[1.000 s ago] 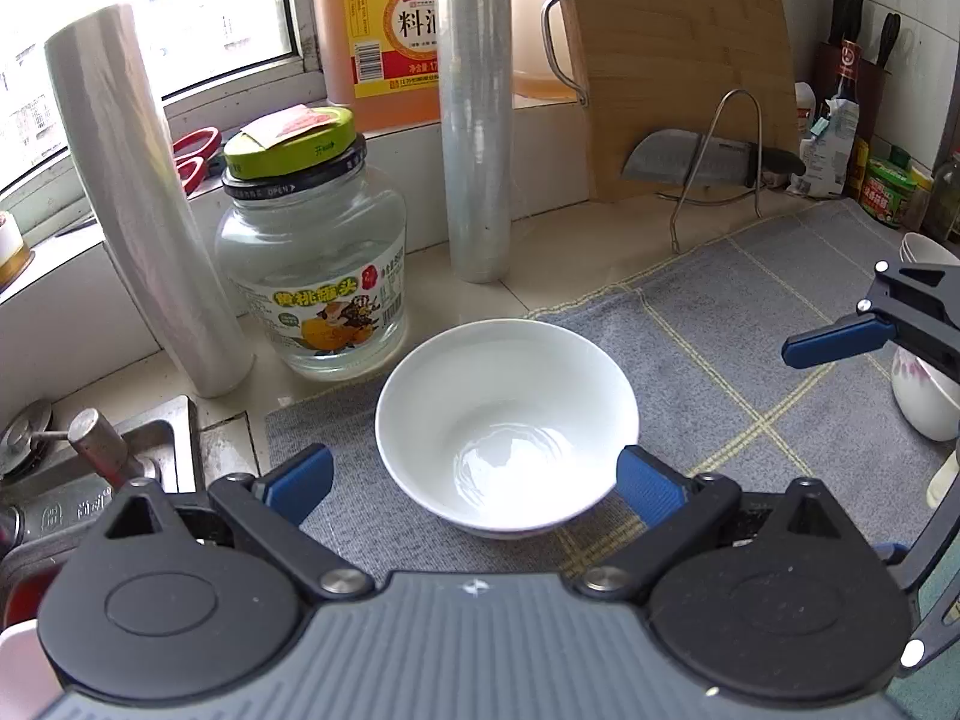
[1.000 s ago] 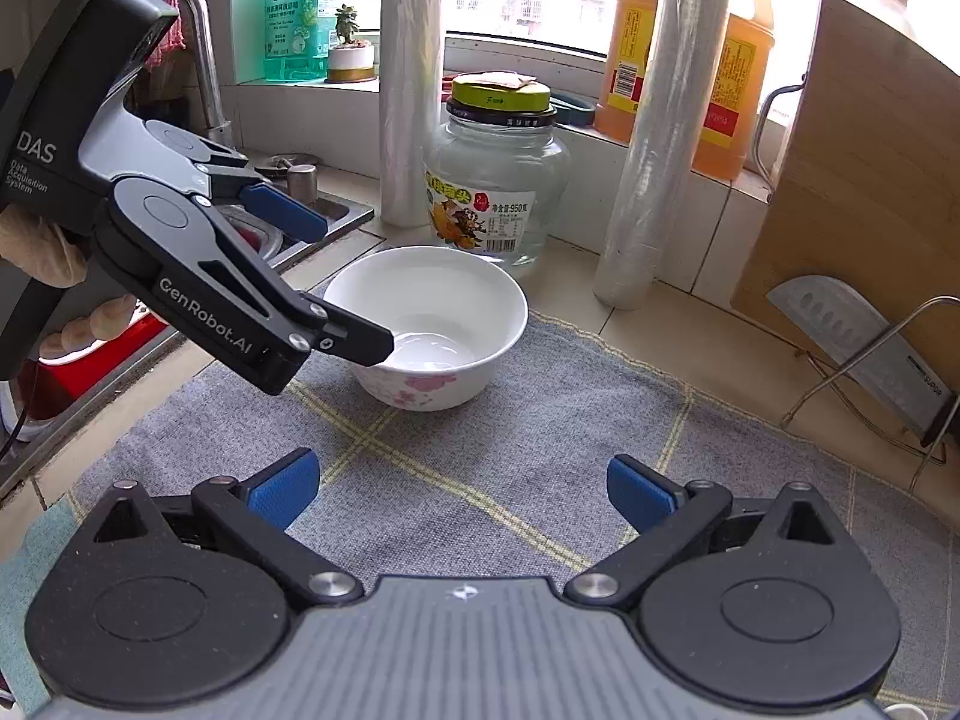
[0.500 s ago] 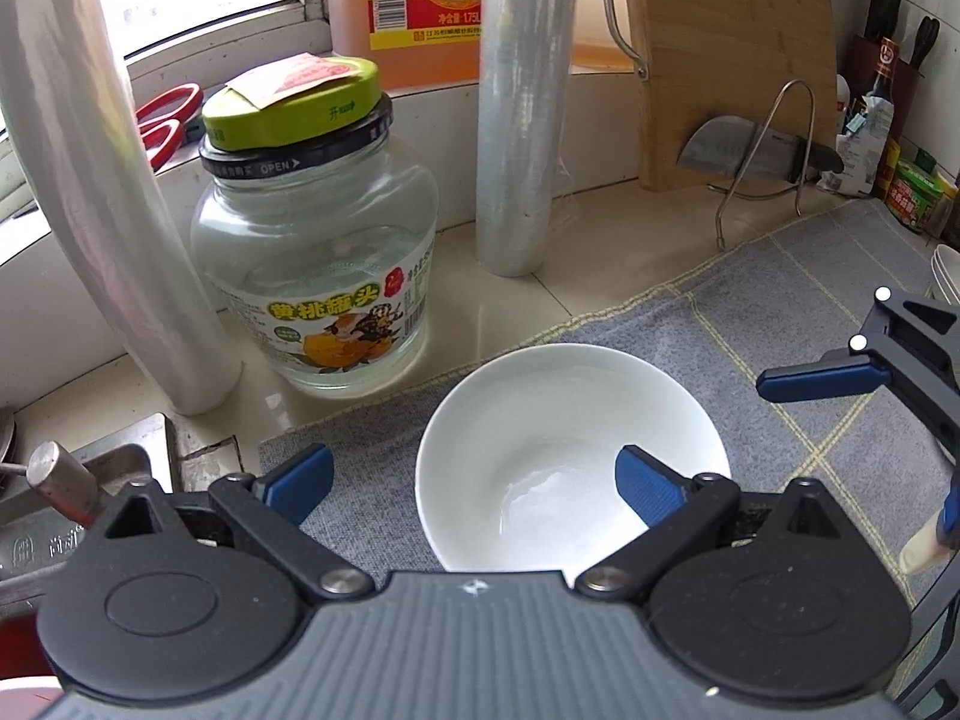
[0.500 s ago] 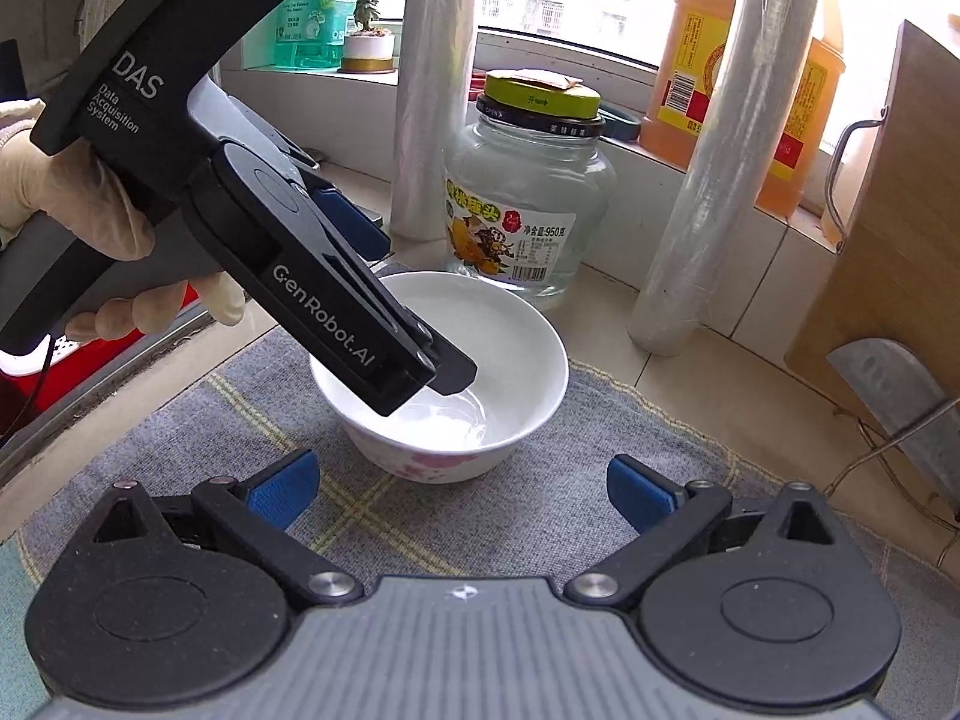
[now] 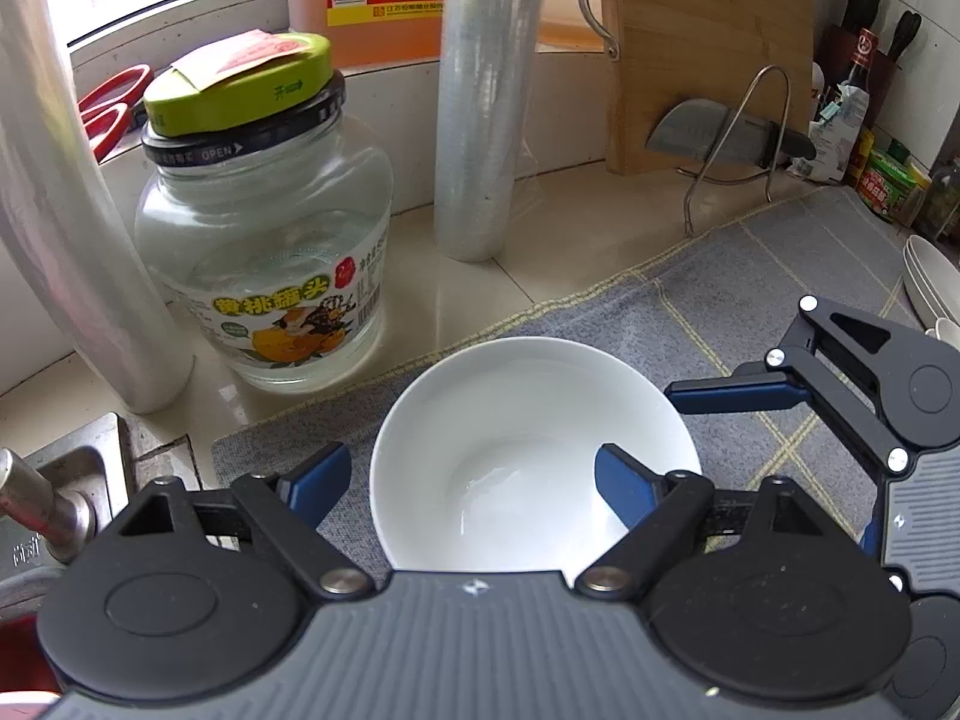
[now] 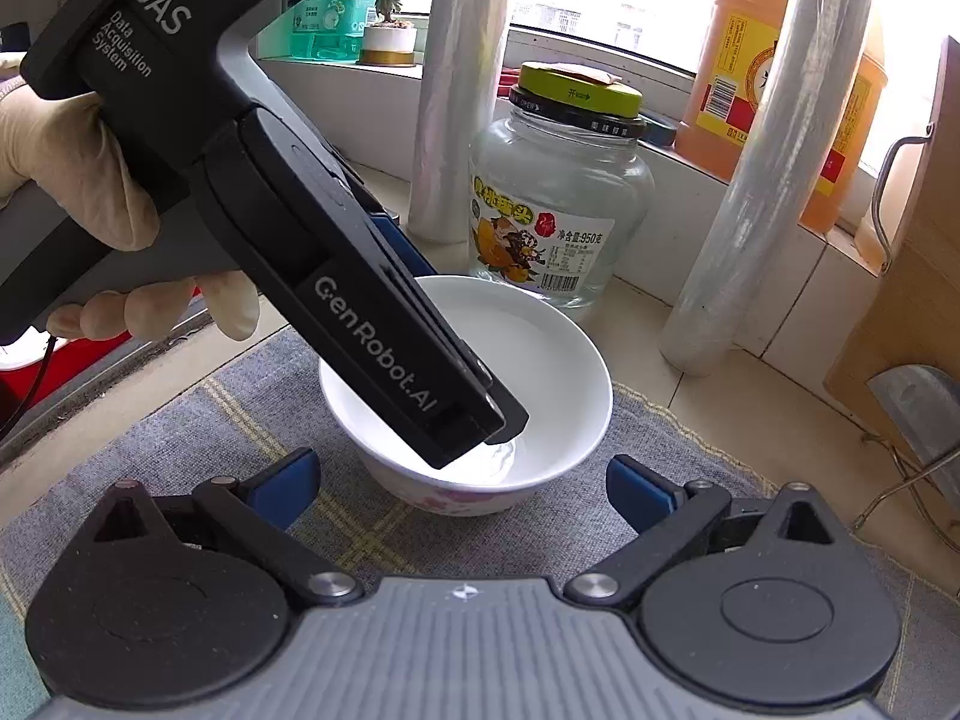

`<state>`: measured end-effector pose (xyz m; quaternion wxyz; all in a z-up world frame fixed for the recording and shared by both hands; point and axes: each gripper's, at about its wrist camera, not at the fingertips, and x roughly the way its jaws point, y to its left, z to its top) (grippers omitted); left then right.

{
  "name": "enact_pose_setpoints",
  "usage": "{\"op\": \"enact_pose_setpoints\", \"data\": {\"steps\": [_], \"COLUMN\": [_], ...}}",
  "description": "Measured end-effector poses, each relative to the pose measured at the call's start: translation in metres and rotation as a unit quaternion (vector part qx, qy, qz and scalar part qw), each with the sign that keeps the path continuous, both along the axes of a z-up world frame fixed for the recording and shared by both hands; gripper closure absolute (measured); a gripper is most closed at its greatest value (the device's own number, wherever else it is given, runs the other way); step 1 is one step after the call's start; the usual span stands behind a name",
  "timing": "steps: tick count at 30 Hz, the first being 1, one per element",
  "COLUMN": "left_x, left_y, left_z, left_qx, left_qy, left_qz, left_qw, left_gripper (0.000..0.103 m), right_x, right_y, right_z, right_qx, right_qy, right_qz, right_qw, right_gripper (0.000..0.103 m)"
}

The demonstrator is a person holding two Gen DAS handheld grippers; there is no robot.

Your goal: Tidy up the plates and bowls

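Bowl [image 5: 534, 444] sits on grey mat [image 5: 750, 300] beside jar [image 5: 264, 240]; left gripper [image 5: 465, 477], jaws just closing, straddles its rim without evident grip; right gripper [image 6: 462, 489] gapes empty.

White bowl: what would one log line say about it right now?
left tongs: just closing, astride bowl rim, not yet gripping | right tongs: open, empty, near bowl | bowl: upright on grey mat
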<state>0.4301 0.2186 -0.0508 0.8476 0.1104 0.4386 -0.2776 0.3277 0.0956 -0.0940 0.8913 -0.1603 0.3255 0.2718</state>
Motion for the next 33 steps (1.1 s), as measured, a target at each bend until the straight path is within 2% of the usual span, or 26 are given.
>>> {"op": "enact_pose_setpoints", "data": {"steps": [3, 8, 10, 14, 33], "left_x": [0.0004, 0.0004, 0.0007, 0.0023, 0.007], "left_y": [-0.0017, -0.0044, -0.0057, -0.0045, -0.0042], "left_z": [0.0002, 0.0004, -0.0002, -0.0002, -0.0014], "left_qx": [0.0, -0.001, -0.003, -0.006, -0.01], "left_qy": [0.0, 0.001, 0.005, 0.008, 0.011], "left_qz": [-0.005, -0.012, -0.015, -0.013, -0.016], "left_qw": [1.0, 0.9999, 0.9999, 0.9999, 0.9998], "left_gripper": [0.016, 0.02, 0.027, 0.03, 0.03], "right_x": [0.0036, 0.0053, 0.0033, -0.0009, -0.004], "right_y": [0.0006, 0.0004, 0.0006, 0.0027, -0.0017], "right_z": [-0.0025, -0.0061, -0.006, -0.0049, -0.0006], "right_qx": [0.005, 0.013, 0.014, 0.008, 0.022], "right_qy": [0.002, 0.009, 0.006, -0.003, -0.008], "right_qz": [-0.003, -0.008, -0.008, -0.007, -0.015], "right_qw": [1.0, 1.0, 1.0, 1.0, 1.0], "right_gripper": [0.003, 0.014, 0.015, 0.015, 0.014]}}
